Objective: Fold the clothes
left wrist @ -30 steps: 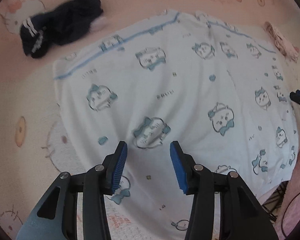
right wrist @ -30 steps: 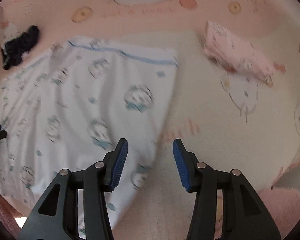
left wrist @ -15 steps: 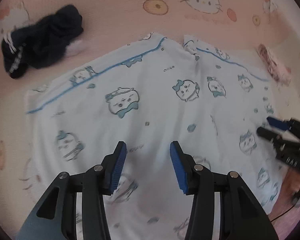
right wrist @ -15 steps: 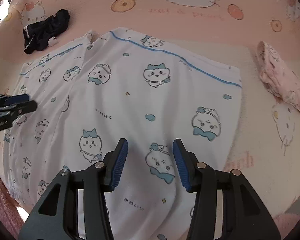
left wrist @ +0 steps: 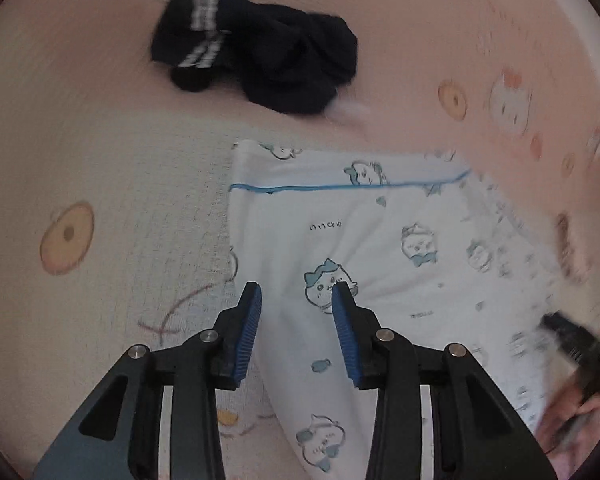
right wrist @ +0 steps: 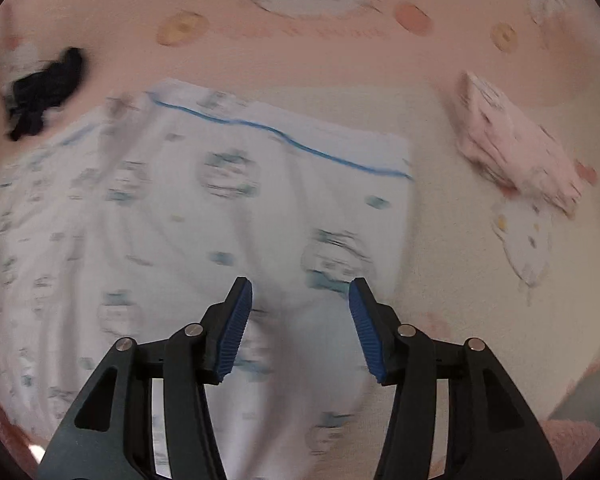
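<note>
White shorts (left wrist: 380, 248) printed with blue cartoon animals and a blue hem stripe lie spread flat on the pink cartoon sheet (left wrist: 100, 160). My left gripper (left wrist: 296, 300) is open just above the left edge of the shorts, nothing between its blue pads. The right wrist view is blurred; it shows the same shorts (right wrist: 180, 232) under my right gripper (right wrist: 300, 296), which is open over the cloth near the right edge. At the far right of the left wrist view the right gripper (left wrist: 572, 344) appears as a dark blur.
A crumpled dark navy garment with white stripes (left wrist: 256, 64) lies beyond the shorts on the left. A folded pink patterned garment (right wrist: 516, 160) rests on the sheet to the right. A fluffy pink fabric (right wrist: 572, 440) shows at the lower right.
The left gripper has swung left to the left edge of the shorts, nearer the navy garment. The right gripper has shifted right toward the right edge. Both stay open.
</note>
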